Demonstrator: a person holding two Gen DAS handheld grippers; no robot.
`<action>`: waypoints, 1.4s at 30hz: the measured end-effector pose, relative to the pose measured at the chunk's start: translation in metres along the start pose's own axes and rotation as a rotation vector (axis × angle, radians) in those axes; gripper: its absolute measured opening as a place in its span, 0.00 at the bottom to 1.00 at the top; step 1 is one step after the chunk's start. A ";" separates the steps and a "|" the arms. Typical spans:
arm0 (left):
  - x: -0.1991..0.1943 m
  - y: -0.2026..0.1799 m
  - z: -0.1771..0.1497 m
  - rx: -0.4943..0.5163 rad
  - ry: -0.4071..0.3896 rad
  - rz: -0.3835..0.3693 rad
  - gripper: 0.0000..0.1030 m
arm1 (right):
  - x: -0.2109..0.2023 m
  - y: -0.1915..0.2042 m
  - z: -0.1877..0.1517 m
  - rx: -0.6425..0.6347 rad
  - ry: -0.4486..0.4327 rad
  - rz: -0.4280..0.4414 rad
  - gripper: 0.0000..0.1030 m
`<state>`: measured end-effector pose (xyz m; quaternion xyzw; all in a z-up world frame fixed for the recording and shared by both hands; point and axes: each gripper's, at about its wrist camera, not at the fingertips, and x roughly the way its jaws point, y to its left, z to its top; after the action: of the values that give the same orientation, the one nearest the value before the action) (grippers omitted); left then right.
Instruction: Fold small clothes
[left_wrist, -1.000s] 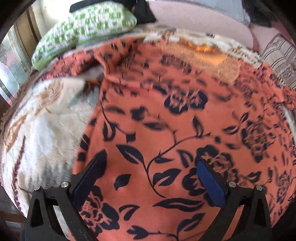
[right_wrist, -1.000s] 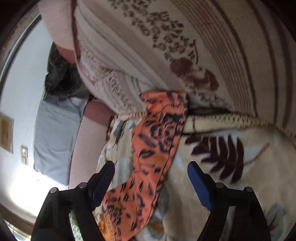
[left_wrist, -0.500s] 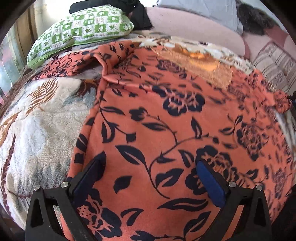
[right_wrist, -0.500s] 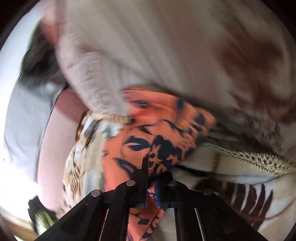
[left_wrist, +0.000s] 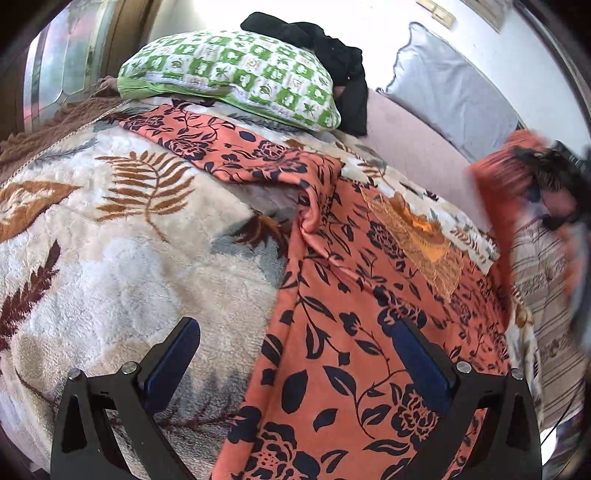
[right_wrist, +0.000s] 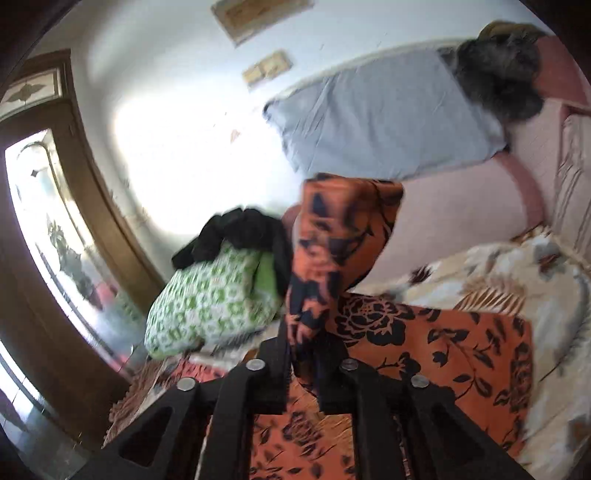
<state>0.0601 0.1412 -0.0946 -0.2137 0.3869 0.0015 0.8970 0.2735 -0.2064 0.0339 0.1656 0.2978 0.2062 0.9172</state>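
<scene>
At about 9 o'clock in the left view lies the fluffy blanket (left_wrist: 122, 266) with brown leaves on it, spread over the bed to give a soft, flat place for folding. Up at 11 o'clock a green pillow (left_wrist: 236, 81) sits at the head of the bed, out of the way, with some black clothes (left_wrist: 328, 48) piled behind it. The orange dress (left_wrist: 354, 332) with dark flowers is the thing to fold; it lies flat on the blanket from the middle down to 5 o'clock, and one sleeve (left_wrist: 221, 144) reaches out toward 11 o'clock. The left claw (left_wrist: 295, 365) hangs low at 6 o'clock with its blue pads wide apart and nothing between them; the left pad is over the blanket and the right pad is over the dress, so it looks ready to pin or pick up the near edge. At 3 o'clock the other sleeve (left_wrist: 498, 192) is up in the air, blurry, because the right claw (left_wrist: 550, 166) is lifting it. In the right view that right claw (right_wrist: 304, 354) is squeezed tight on the sleeve (right_wrist: 340, 240), which stands up from 6 o'clock toward the middle. My guess is it is held high so it can swing over and land on the dress body (right_wrist: 461, 354) at 4 o'clock. A gray cushion (right_wrist: 380, 114) leans on the wall at 1 o'clock.
</scene>
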 end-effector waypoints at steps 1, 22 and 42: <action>-0.001 0.002 0.002 -0.005 -0.005 -0.005 1.00 | 0.027 0.007 -0.031 -0.006 0.092 -0.004 0.99; 0.044 -0.084 0.044 0.079 0.080 -0.186 1.00 | -0.085 -0.157 -0.177 0.400 0.105 0.032 1.00; 0.145 -0.058 0.072 -0.458 0.220 -0.080 0.87 | -0.110 -0.210 -0.199 0.582 0.039 0.233 1.00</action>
<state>0.2217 0.0923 -0.1290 -0.4252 0.4631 0.0303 0.7770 0.1285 -0.4040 -0.1559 0.4501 0.3411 0.2192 0.7956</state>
